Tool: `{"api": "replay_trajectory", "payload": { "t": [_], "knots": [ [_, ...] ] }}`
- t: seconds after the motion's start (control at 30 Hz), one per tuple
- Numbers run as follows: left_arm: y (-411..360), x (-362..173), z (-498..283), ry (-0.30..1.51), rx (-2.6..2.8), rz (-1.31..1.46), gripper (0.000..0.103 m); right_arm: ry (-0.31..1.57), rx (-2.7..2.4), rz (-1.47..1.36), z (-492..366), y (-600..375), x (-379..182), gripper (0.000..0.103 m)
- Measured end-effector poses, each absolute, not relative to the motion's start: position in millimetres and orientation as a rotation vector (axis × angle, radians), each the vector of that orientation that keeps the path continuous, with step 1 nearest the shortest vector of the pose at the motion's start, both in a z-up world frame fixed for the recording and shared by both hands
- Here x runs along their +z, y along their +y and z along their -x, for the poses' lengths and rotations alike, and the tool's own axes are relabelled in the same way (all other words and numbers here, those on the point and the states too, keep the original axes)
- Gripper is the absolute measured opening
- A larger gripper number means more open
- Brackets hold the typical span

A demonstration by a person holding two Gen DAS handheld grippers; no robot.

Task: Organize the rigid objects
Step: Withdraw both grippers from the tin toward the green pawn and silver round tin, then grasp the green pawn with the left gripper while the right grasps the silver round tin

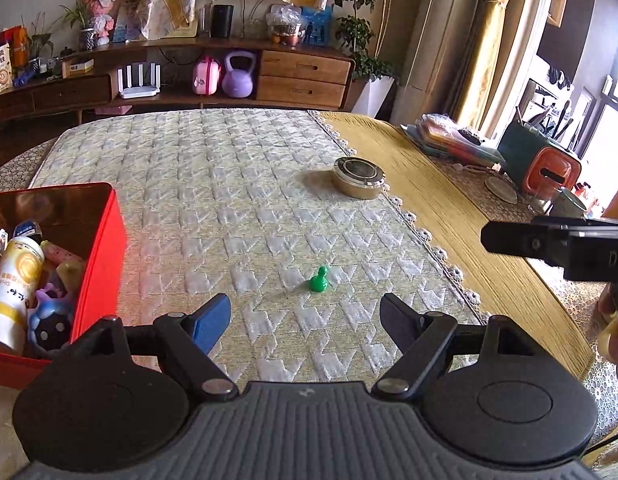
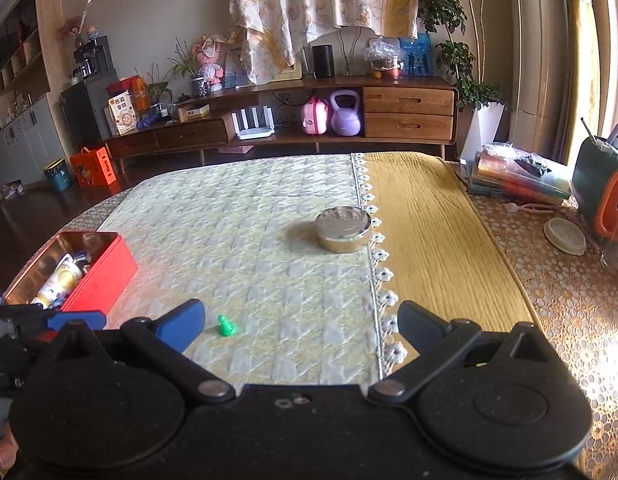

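Quilted tablecloth (image 1: 237, 184), left gripper (image 1: 305, 320) fingers spread and empty, green pawn (image 1: 319, 279) just ahead between them, right gripper (image 2: 301, 326) fingers apart, pawn by its left finger

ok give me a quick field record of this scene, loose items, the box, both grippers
surface: quilted cloth on a table
loose items: green pawn upright; round metal tin farther off, at the cloth's lace edge
box: red box at left, open, holding a white bottle and small toys
left gripper: open, empty, pawn just ahead
right gripper: open, empty
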State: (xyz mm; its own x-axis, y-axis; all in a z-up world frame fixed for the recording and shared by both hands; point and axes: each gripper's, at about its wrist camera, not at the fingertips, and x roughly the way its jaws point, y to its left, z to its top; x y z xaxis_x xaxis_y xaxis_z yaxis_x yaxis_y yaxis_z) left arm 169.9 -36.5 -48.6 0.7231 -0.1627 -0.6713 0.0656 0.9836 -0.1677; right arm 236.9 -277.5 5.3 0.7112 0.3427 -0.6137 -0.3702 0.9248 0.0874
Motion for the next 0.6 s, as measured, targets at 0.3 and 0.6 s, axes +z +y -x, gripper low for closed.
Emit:
{"api": "replay_trajectory", "payload": {
  "t": [0.3, 0.6],
  "knots": [
    [-55.1, -79.3, -207.4, 0.786, -0.111, 0.103, 0.082, 0.677, 0.374, 0.121, -303.4, -276.7, -10.0, 0.103],
    [-67.5, -102.6, -231.5, 0.766, -0.105, 0.072, 0.082, 0.71, 0.394, 0.192, -373.0, -255.1, -35.3, 0.103]
  ]
}}
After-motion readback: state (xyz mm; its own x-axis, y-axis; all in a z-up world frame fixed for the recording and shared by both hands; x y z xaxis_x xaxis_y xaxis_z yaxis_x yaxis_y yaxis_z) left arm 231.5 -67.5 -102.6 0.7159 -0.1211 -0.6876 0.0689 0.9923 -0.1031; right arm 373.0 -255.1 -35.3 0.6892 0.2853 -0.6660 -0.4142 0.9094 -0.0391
